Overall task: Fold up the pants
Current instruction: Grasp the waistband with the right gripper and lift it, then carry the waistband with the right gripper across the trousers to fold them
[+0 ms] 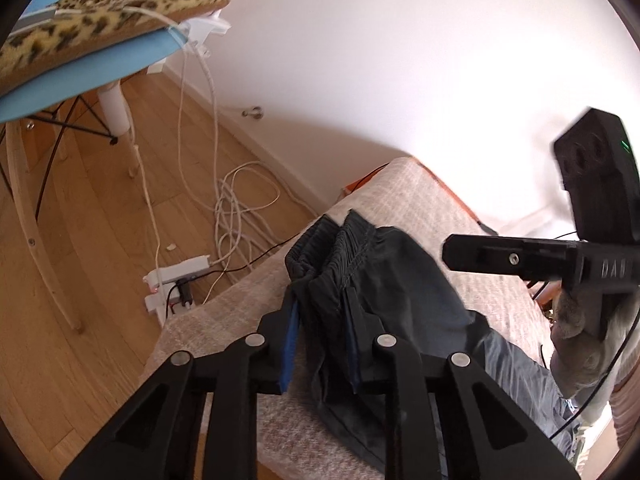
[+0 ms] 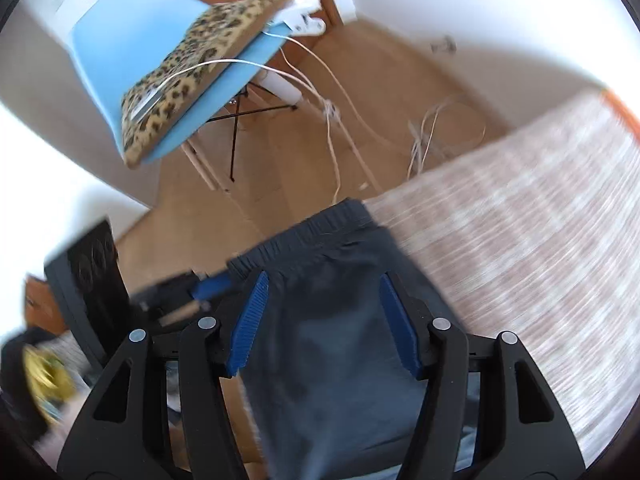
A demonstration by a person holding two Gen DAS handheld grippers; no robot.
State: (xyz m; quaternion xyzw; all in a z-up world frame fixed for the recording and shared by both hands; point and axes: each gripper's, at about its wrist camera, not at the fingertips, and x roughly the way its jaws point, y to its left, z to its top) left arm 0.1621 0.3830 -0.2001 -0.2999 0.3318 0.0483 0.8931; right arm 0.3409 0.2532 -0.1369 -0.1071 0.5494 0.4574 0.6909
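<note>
Dark navy pants [image 1: 372,280] with a gathered elastic waistband lie on a beige woven bed cover [image 1: 440,208]. My left gripper [image 1: 322,344] is shut on a bunched part of the pants just below the waistband. My right gripper shows in the left wrist view [image 1: 450,254] at the right, hovering above the pants. In the right wrist view the right gripper [image 2: 324,328] is open, its blue pads [image 2: 248,328] on either side of the pants [image 2: 332,320] below the waistband, apart from the cloth. That view is motion-blurred.
The bed cover's edge [image 2: 520,240] drops to a wooden floor [image 1: 80,220]. A blue chair [image 1: 80,76] with a leopard-print cushion [image 1: 100,20] stands to the left. White cables [image 1: 236,204] and a power strip [image 1: 176,280] lie on the floor by the white wall.
</note>
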